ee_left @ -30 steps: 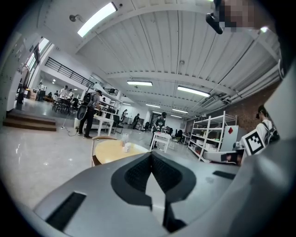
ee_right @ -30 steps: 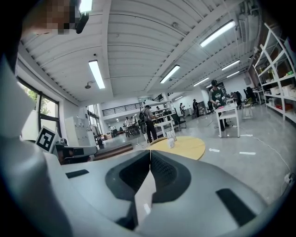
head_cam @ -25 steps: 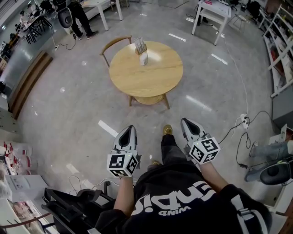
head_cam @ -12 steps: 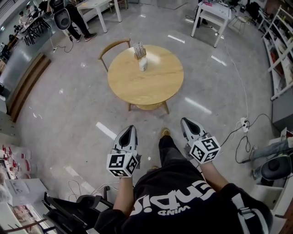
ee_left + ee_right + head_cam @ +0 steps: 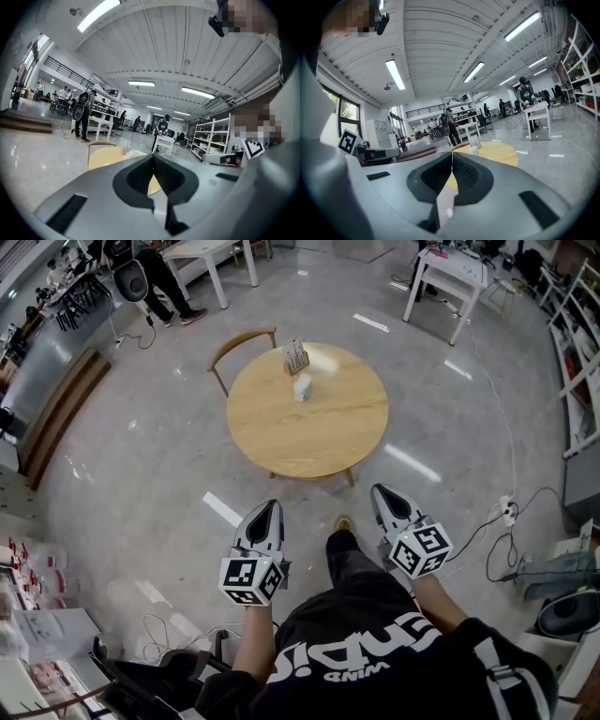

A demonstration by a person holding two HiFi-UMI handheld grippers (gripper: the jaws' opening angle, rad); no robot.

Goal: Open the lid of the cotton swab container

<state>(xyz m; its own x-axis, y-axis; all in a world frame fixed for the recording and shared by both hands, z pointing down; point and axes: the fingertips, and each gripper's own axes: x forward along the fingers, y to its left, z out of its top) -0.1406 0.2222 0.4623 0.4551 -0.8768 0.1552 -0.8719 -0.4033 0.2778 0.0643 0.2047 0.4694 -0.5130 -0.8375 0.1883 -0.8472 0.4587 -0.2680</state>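
Chair stands behind table bearing white container.

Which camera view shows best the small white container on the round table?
The head view: it looks down on the white container, whole and unblocked, on the round table. The right gripper view shows it only small and far. In the left gripper view I cannot make it out.

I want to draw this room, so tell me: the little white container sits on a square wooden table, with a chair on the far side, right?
Not quite. The wooden table is round, not square, as the head view shows. The rest holds: the little white container sits on it, with a chair on the far side.
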